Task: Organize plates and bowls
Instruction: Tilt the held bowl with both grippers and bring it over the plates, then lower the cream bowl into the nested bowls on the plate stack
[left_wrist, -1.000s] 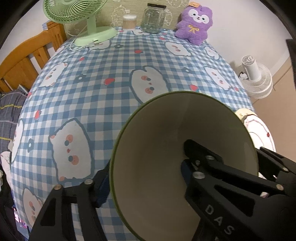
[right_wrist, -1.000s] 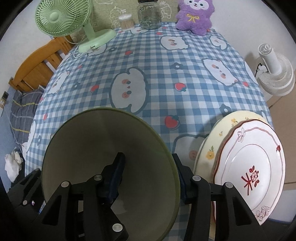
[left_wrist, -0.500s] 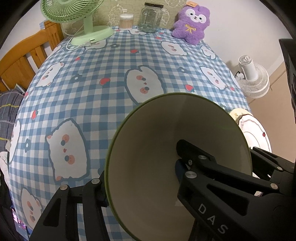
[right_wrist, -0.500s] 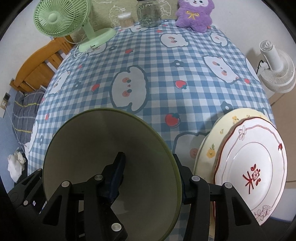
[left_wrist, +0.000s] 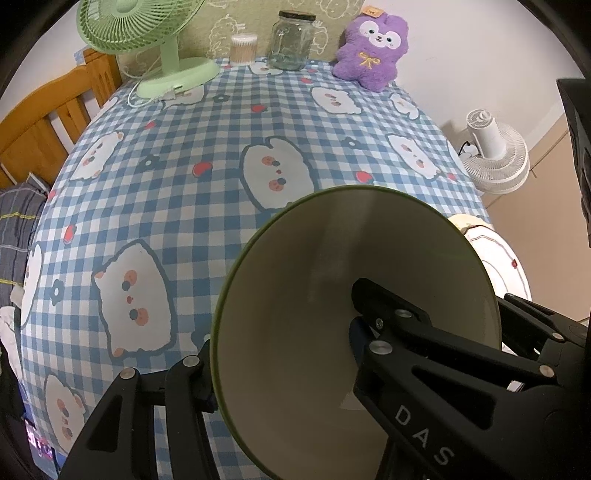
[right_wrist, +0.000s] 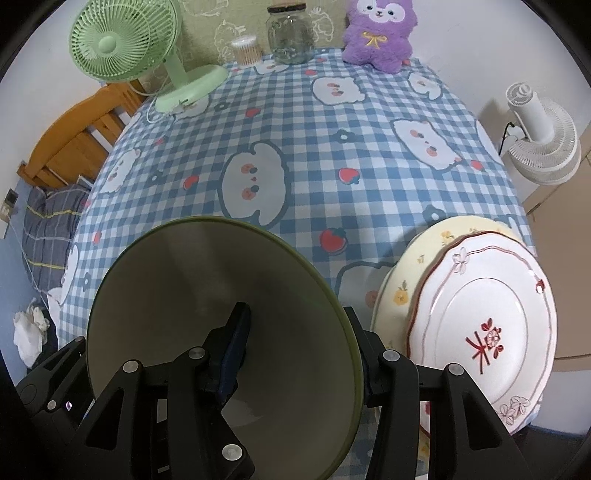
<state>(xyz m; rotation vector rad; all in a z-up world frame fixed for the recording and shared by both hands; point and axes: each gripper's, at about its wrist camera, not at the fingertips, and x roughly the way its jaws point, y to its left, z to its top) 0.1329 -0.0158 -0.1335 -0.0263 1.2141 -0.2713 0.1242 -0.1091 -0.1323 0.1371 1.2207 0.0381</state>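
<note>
Both the left claw (left_wrist: 280, 354) and the right claw (right_wrist: 299, 350) pinch the green bowl (left_wrist: 332, 295) by its wall, at 9 and 3 o'clock; it looks stiff, smooth and breakable.

In the left wrist view the green bowl (left_wrist: 332, 314) now sits further right and lower in the frame than a second ago, uncovering more of the checked tablecloth (left_wrist: 184, 184) on the near left. The far edge with the green fan (left_wrist: 147, 33) and purple plush (left_wrist: 373, 48) shows larger. The right wrist view barely differs.
</note>
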